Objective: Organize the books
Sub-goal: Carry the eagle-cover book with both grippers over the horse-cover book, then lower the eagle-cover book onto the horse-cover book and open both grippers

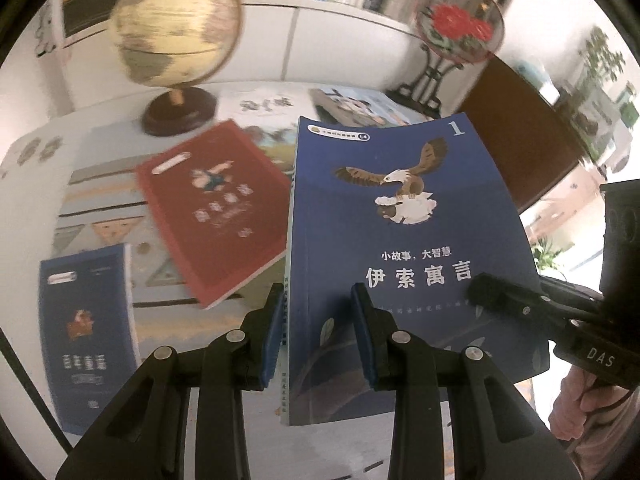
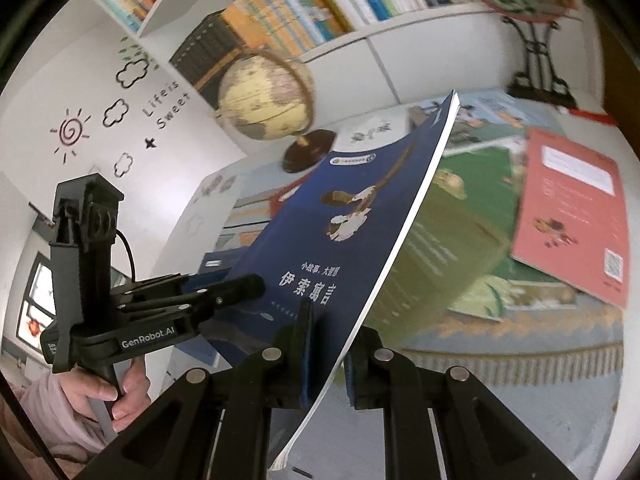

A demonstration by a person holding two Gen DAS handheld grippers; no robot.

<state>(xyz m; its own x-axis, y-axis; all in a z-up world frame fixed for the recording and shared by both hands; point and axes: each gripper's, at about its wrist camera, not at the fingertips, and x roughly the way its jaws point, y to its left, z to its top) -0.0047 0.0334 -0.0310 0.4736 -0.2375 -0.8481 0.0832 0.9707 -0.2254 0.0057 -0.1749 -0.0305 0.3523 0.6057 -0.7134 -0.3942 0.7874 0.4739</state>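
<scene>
Left wrist view: the left tool [image 1: 316, 336] straddles the spine edge of the blue eagle book [image 1: 400, 240], its pads spread wider than the spine; whether both pads press on it cannot be told.
Right tool: the right tool [image 2: 328, 344] straddles the page edge near the book's bottom, left pad on the cover, right pad behind the pages; a firm pinch cannot be confirmed. It also shows at 3 o'clock in the left wrist view.
Eagle book: held tilted above the counter [image 1: 168, 312].
Red book [image 1: 216, 212]: on the counter at 10 o'clock from the left tool.
Small blue book [image 1: 88, 332]: at 9 o'clock.
Globe [image 1: 176, 28]: at 11 o'clock, far edge.
Bookshelf [image 2: 320, 4]: behind.
</scene>
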